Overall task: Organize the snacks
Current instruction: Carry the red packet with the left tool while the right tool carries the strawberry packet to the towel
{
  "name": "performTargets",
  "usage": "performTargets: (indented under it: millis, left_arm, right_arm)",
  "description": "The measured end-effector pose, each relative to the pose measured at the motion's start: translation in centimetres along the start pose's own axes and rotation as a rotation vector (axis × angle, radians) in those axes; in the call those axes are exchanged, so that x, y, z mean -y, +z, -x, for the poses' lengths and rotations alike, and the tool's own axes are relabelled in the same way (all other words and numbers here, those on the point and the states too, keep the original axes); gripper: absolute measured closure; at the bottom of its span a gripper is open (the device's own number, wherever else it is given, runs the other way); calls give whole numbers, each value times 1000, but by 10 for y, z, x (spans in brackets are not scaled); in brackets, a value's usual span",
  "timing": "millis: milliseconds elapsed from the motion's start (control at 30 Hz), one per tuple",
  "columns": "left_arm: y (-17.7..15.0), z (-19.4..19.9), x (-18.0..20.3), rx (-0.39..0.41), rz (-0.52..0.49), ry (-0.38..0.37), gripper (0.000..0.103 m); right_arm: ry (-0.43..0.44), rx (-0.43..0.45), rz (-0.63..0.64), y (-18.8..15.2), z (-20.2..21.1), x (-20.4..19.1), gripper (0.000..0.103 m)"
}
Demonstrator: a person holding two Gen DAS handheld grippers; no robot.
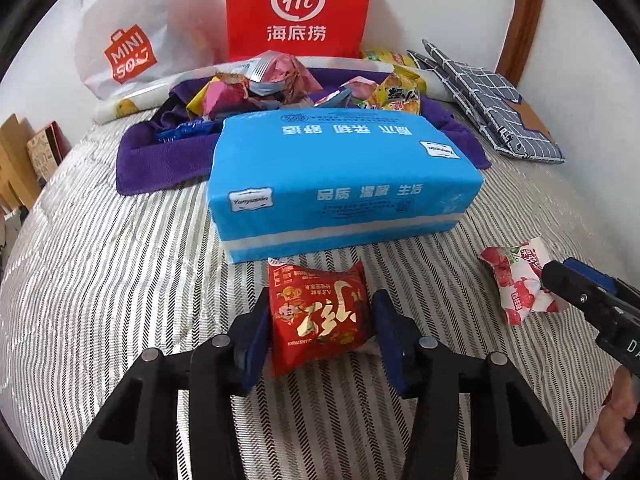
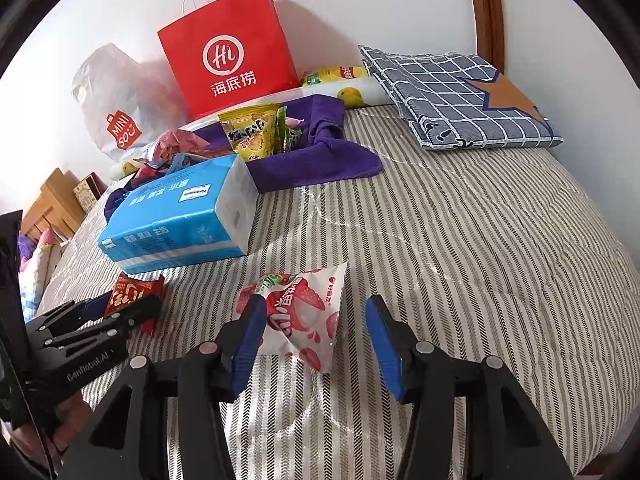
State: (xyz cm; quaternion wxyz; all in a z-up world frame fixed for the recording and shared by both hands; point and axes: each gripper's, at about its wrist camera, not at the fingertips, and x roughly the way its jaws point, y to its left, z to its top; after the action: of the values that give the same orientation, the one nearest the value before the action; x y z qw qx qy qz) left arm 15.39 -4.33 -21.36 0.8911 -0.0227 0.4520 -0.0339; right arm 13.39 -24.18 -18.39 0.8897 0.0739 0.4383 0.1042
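Observation:
A red snack packet [image 1: 320, 314] with gold characters lies on the striped bedcover between the fingers of my left gripper [image 1: 320, 312]. The fingers sit close on both sides of it; whether they press it I cannot tell. It also shows in the right wrist view [image 2: 130, 294]. A white packet with strawberry print [image 2: 304, 312] lies between the fingers of my right gripper [image 2: 316, 320], which is open, with a clear gap on the right side. The same packet shows in the left wrist view [image 1: 516, 280]. A pile of snacks [image 1: 280, 84] lies on a purple towel [image 1: 160, 156] behind.
A blue tissue pack [image 1: 340, 176] lies just beyond the red packet. A red paper bag [image 1: 298, 8] and a white plastic bag [image 1: 124, 40] stand against the wall. A folded checked cloth [image 2: 460, 96] lies at the back right. A wooden bed frame [image 2: 486, 12] rises behind.

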Motion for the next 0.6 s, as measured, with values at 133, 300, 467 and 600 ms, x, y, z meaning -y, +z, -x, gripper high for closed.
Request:
performTargets:
  millis: [133,300,467,600]
  left_arm:
    - [0,3,-7,0,-1,16,57]
    - [0,6,-22,3,12,54,56]
    - [-1,6,-29,1,13,33,56]
    - [-3,6,-31,5,11,21,56]
  right_arm:
    - [12,-2,2,1,0,-4,46]
    - [36,-34,8,0,-9,-12,45]
    - [11,-65,26,-2,-25,-19,43]
    - [-41,-47,59,-3,-31,-25,40]
